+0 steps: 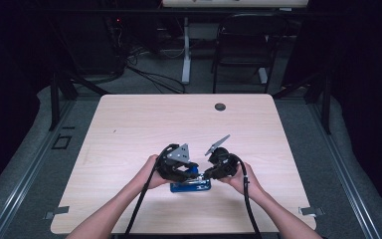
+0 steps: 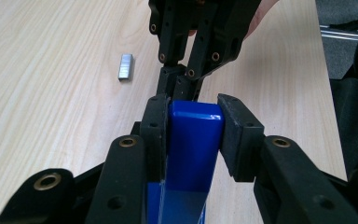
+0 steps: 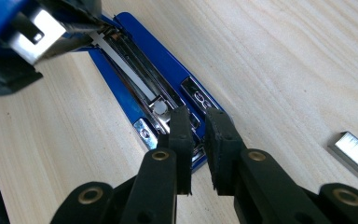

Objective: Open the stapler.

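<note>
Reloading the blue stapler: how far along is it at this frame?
Done: the stapler lies opened, its magazine channel exposed. In hand: the left gripper clamps the raised blue top; the right gripper, nearly shut, rests at the base. Left: the staple strip lies on the table, not loaded.

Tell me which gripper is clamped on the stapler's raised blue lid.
The left gripper: its pads squeeze the blue lid from both sides. The right gripper holds its jaws close together at the end of the open magazine; any grip there is unclear.
</note>
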The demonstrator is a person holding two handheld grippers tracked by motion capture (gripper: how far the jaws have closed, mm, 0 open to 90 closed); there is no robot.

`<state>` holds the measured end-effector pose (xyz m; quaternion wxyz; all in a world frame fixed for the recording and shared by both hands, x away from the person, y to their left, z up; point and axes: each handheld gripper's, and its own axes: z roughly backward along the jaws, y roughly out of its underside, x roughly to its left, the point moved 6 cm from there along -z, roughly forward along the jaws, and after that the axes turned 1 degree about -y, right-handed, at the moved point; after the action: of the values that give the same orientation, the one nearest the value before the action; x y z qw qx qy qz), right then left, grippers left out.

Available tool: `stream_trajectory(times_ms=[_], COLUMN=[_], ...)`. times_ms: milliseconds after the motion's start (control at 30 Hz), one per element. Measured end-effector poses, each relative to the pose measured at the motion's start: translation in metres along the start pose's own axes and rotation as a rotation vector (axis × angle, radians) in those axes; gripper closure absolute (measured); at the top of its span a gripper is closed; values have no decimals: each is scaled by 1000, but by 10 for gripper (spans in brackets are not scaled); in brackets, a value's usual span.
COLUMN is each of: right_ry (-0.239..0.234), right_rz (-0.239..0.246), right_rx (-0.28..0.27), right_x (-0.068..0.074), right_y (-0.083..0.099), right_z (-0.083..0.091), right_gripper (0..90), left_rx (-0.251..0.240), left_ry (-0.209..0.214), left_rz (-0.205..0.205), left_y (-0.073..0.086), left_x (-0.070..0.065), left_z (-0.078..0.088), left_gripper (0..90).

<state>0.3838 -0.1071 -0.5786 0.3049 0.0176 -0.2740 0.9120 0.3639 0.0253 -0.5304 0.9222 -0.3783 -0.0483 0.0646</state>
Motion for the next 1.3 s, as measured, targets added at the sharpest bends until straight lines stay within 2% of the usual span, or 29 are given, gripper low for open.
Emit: stream_trajectory(times_ms=[200, 300, 367, 400, 600, 800, 867, 1000, 1233, 1300], right_ry=[2, 6, 2, 8, 13, 32, 42, 27, 40, 48], right_rz=[-4, 0, 19, -8, -1, 8, 18, 10, 13, 19], right_rx=[-11, -5, 18, -15, -10, 10, 37, 35, 38, 38], right_x=[1, 1, -1, 1, 1, 1, 0, -1, -1, -1], right_y=[0, 0, 0, -1, -1, 0, 1, 1, 2, 2], right_z=[-1, 0, 1, -1, -1, -3, -3, -3, -4, -5], right_gripper=[824, 826, 826, 827, 830, 835, 842, 842, 843, 844], left_rx=[7, 1, -2, -5, -1, 2, 1, -8, 8, 6], left_ry=[-4, -4, -4, -4, -10, -24, -27, -31, -33, -31], left_rz=[-9, -2, 0, 4, 8, 11, 20, 27, 15, 23], left_y=[1, 2, 3, 3, 7, 11, 14, 18, 19, 22], left_x=[0, 1, 1, 1, 3, 3, 4, 4, 4, 5], left_z=[5, 7, 9, 10, 18, 26, 30, 34, 36, 39], left_gripper=[658, 659, 659, 659, 660, 661, 662, 662, 663, 663])
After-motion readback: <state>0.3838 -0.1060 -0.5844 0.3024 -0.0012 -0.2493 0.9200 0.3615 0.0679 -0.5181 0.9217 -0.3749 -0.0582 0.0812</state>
